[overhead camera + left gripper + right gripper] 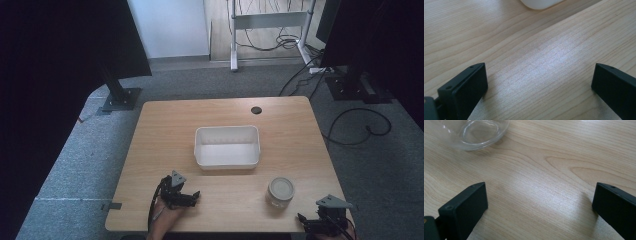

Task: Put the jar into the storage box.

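I'm holding my left hand-held gripper (181,196) low over the near left of the table (165,125), its jaws standing wide apart with nothing but bare wood between them. In the left gripper view I'm seeing only a rounded white corner of the bin (539,4) peeking in at the top edge, so I'm well short of it.

Moving toward the middle, the bin (227,147) is sitting open and empty at the table's centre, nothing dropped in it.

Further right, the jar (280,191) is standing upright, just in front of the bin's right corner and apart from it, untouched. In the right gripper view its clear glass base (477,133) is showing at the upper left, off my line, not between the jaws.

At the far right, my right hand-held gripper (320,222) is hovering at the near edge of the table, jaws spread wide and gripping nothing.

So I'm reckoning the work is barely starting: no grasp made, jar not lifted, bin unfilled. What's left, as I'm judging it, is swinging the right hand-held gripper onto the jar, closing on it, and carrying it over.
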Motion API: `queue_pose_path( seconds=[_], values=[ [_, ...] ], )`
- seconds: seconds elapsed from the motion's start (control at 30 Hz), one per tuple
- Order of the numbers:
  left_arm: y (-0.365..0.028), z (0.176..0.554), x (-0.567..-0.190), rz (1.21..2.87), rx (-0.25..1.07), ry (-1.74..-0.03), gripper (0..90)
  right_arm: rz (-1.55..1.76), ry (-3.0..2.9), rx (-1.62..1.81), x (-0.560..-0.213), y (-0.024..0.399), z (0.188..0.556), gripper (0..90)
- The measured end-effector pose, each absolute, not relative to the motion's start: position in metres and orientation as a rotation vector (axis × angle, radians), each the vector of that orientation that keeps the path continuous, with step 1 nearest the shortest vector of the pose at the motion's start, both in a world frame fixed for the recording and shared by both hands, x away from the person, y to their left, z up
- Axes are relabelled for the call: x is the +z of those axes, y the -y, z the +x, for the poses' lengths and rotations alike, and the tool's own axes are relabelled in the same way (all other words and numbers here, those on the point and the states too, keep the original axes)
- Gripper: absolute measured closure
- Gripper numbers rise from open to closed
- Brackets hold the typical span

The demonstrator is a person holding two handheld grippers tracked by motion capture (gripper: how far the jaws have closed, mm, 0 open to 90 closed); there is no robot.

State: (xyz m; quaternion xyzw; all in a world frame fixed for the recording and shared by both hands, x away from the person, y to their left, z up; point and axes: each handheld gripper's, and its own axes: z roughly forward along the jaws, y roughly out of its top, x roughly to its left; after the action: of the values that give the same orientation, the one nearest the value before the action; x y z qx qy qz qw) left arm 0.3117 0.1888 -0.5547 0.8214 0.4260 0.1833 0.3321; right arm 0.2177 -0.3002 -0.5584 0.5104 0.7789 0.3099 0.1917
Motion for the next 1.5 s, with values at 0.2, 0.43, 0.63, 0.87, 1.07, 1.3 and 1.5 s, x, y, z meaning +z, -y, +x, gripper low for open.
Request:
queue_pose_path(
  seconds=[0.2,0.43,0.63,0.87,1.07,1.3,1.5],
  values=[
    [-0.189,0.312,-0.555,2.146,0.479,-1.113,0.2,1.436,-2.191,0.866,-0.558,0.3,0.218,0.0],
    [-0.189,0.312,-0.555,2.141,0.479,-1.114,0.1,1.435,-2.196,0.862,-0.558,0.299,0.217,0.0],
    [-0.189,0.312,-0.555,2.141,0.479,-1.114,0.1,1.43,-2.213,0.857,-0.557,0.299,0.216,0.6],
    [-0.189,0.312,-0.555,2.14,0.479,-1.114,0.1,1.408,-2.221,0.897,-0.554,0.298,0.214,1.6],
    [-0.189,0.312,-0.555,2.141,0.479,-1.114,0.1,1.385,-2.225,0.911,-0.55,0.294,0.214,1.7],
    [-0.189,0.312,-0.555,2.141,0.479,-1.114,0.2,1.364,-2.249,0.927,-0.546,0.29,0.214,1.2],
    [-0.189,0.312,-0.555,2.141,0.479,-1.114,0.2,1.334,-2.261,0.95,-0.542,0.285,0.216,0.5]
  ],
)
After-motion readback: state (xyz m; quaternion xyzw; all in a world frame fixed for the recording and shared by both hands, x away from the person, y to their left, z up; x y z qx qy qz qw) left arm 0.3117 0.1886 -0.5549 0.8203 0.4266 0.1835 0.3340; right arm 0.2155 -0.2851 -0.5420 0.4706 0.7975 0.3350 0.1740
